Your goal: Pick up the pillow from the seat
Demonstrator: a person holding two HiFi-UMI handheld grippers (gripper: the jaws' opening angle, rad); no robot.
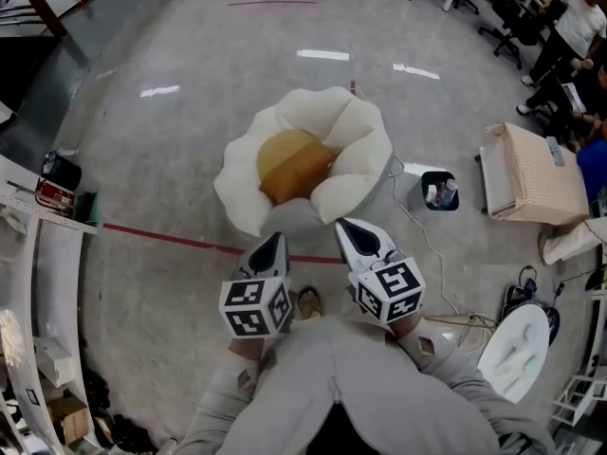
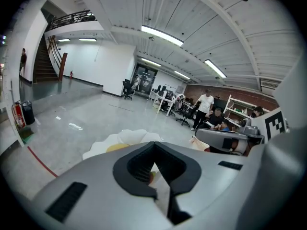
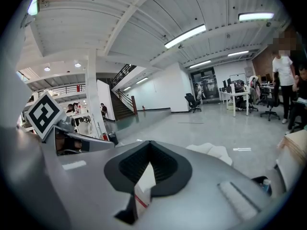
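Left gripper (image 1: 273,245): jaws together, nothing between them. Right gripper (image 1: 353,230): the same, jaws closed and empty. Each gripper view shows its dark pads meeting at the tip.

Both tips point away from the body toward the seat (image 1: 365,173), a white petal-shaped floor cushion. In the head view they overlap its near rim; their height above it cannot be told. The pillow (image 1: 292,164), tan, lies in the seat's hollow, left of centre, untouched.

View differences:
- The left gripper view catches the seat low ahead with a sliver of the pillow, and the right gripper at its right edge.
- The right gripper view shows only a white lobe of the seat at right, no pillow, and the left gripper at its left edge.
- Only the head view shows the pillow whole.

Surroundings:
- A red line (image 1: 161,235) crosses the grey floor at the seat's near side.
- Right of the seat stands a small black bin (image 1: 427,180) with bottles in it.
- Further right is a wicker box (image 1: 536,173).
- A cable (image 1: 417,221) trails from the seat past the bin.
- People (image 1: 569,27) sit at the far right, well apart.

Pose: arms in grey sleeves (image 1: 237,396), elbows bent, grippers side by side close to the body, marker cubes (image 1: 256,306) facing up.
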